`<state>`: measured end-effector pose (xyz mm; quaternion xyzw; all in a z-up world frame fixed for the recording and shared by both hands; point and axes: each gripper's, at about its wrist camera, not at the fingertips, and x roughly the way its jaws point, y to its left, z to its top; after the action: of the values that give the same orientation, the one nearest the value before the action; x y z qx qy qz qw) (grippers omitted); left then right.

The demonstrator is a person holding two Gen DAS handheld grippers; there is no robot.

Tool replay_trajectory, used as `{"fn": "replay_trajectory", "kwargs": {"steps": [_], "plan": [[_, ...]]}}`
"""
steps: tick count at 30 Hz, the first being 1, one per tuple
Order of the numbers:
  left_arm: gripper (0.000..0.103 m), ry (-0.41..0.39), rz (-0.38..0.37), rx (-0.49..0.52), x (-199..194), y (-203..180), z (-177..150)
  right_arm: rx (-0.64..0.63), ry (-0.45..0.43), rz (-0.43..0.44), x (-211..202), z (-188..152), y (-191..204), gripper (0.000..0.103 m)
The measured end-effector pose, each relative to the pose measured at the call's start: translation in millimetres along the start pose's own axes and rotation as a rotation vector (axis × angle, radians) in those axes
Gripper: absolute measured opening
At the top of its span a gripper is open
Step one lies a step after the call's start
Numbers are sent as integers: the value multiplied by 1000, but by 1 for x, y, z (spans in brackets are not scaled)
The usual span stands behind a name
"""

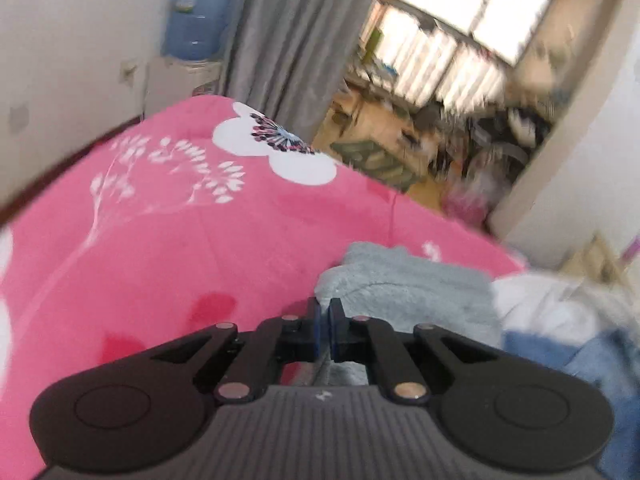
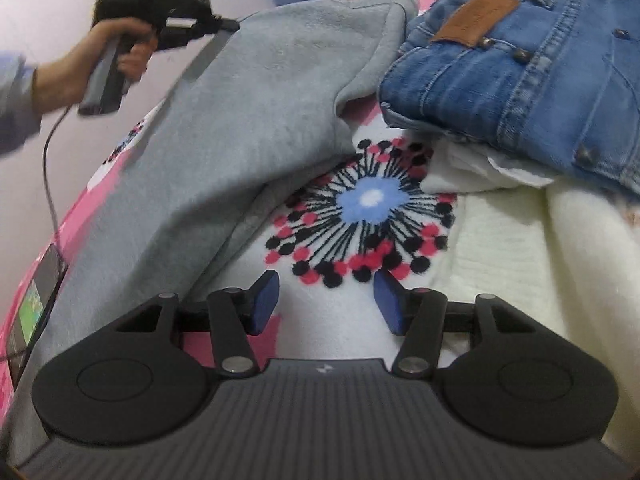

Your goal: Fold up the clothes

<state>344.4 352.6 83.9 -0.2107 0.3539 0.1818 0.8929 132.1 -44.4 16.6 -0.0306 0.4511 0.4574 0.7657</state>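
Observation:
A grey fleece garment (image 2: 240, 120) lies spread over the pink flowered blanket (image 1: 160, 240), and one corner of it is pulled up and away. My left gripper (image 2: 230, 24), held by a hand (image 2: 80, 68), is shut on that raised corner. In the left wrist view the left gripper (image 1: 324, 320) has its pads almost together, with the grey garment (image 1: 400, 288) just ahead and beneath. My right gripper (image 2: 326, 296) stands open over the blanket's flower print (image 2: 368, 200), beside the grey garment's near edge, with nothing between its pads.
Folded blue jeans (image 2: 520, 72) rest on white clothing (image 2: 480, 172) at the right, above a cream knit (image 2: 520, 260). A screen device (image 2: 32, 312) lies at the blanket's left edge. Beyond the bed stand a water dispenser (image 1: 196, 20), a grey curtain (image 1: 288, 40) and a cluttered window area (image 1: 440, 100).

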Motion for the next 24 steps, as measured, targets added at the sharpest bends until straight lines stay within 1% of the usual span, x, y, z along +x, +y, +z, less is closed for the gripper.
{"fn": "replay_trajectory", "kwargs": {"steps": [1,2,3,4,5,6,7,8,9,10,11,12,13,14,15,16,17,18,19,20,21,22,23,24], "plan": [[6,69,26,51,16,-2,0,5,3,2,-1,0,-1,53],[10,166,60,81,35,-3,-1,16,3,3,-1,0,-1,53],[13,227,114,82,47,0,-4,27,1,1,-2,0,-2,53],[23,263,157,67,54,4,-6,32,1,-4,-2,0,-2,53],[29,227,163,9,49,8,-3,13,-6,-27,-3,2,0,53],[30,159,149,-59,40,11,1,-22,-22,-67,-5,5,4,53],[38,88,116,-121,30,15,6,-58,-38,-106,-6,8,7,53],[57,28,33,-153,24,18,14,-86,-59,-151,-6,11,8,53],[64,12,-54,-148,28,17,24,-102,-86,-201,-4,15,4,54],[63,27,-98,-132,36,15,35,-119,-112,-251,-1,18,1,54],[62,50,-86,-122,48,9,43,-116,-130,-266,3,21,-5,54],[61,83,-79,-121,62,4,49,-89,-135,-236,10,21,-14,56],[52,134,-83,-129,78,0,55,-62,-141,-207,16,21,-22,60],[23,225,-109,-162,96,-2,57,-65,-147,-196,21,20,-25,69],[20,283,-120,-193,107,-5,56,-105,-151,-207,24,16,-20,76],[23,291,-102,-188,109,-11,53,-145,-156,-219,27,11,-15,78],[19,282,-84,-164,109,-18,52,-174,-161,-233,29,8,-11,78],[13,219,-73,-96,102,-26,54,-171,-156,-241,27,9,-8,77],[0,130,-75,-33,91,-33,57,-144,-139,-239,23,14,-7,76],[0,52,-79,13,81,-39,62,-118,-122,-237,18,19,-6,70],[0,4,-98,17,76,-41,69,-95,-125,-215,11,24,-2,64],[0,-21,-140,19,71,-46,77,-75,-153,-167,-1,29,3,64],[0,-17,-169,40,68,-53,86,-56,-180,-119,-12,35,9,64],[0,-7,-151,76,68,-60,91,-53,-207,-76,-22,41,16,64]]}}
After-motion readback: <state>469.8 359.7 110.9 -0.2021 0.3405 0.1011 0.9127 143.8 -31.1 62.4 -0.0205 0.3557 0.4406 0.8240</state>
